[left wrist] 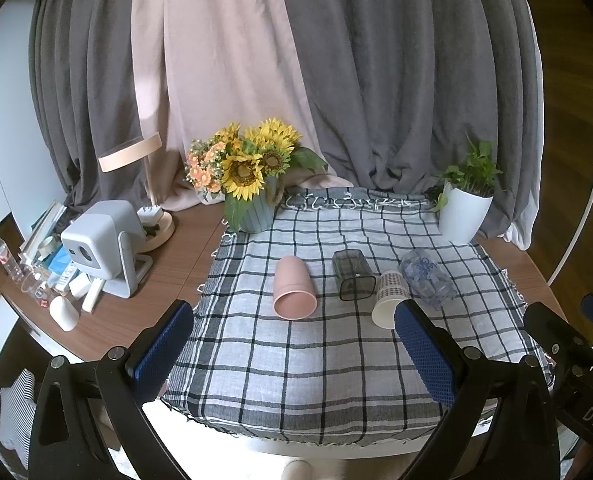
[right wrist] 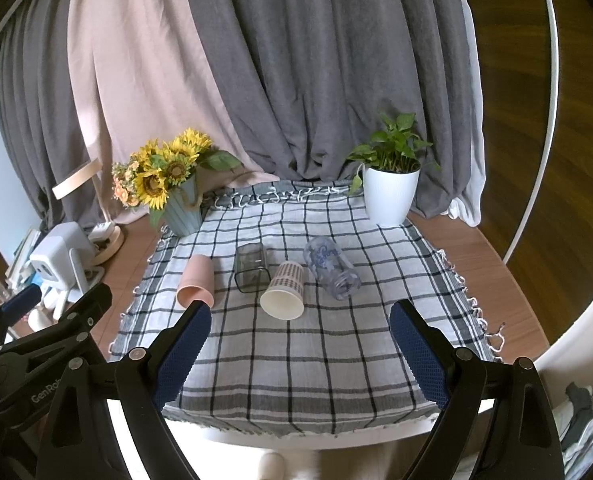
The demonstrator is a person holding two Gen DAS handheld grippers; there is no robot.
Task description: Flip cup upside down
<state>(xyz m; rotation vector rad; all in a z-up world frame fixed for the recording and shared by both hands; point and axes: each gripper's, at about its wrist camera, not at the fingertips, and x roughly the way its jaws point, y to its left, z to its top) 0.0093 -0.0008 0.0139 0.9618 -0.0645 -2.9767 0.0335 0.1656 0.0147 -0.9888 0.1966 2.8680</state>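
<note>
Lying on their sides ahead of your two tongs, four cups sit in a row on the checked cloth (right wrist: 320,360), mouths turned toward you.

- Left gripper (left wrist: 292,340): jaws spread wide, blue pads bare, nothing between them. It hangs above the near edge of the cloth, short of every cup.
- Right gripper (right wrist: 300,340): jaws equally wide apart, holding nothing, also above the near part of the cloth.
- Pink cup (left wrist: 293,293): straight beyond the gap of your left tongs; off the left fingertip of your right tongs, partly hidden by it in the right view.
- Smoky square cup (left wrist: 352,275): next along to the right, apart from the pink one, close against the paper cup.
- Checked paper cup (right wrist: 283,297): straight ahead of your right tongs' gap, nearest of the four; beside your left tongs' right fingertip.
- Clear printed cup (right wrist: 332,268): far right of the row, just beyond the paper cup.
- Sunflower vase (right wrist: 182,210): far left corner of the cloth.
- White plant pot (right wrist: 390,194): far right corner.
- Grey projector (left wrist: 104,246): left of your left tongs, on the bare wooden table (left wrist: 168,264).
</note>
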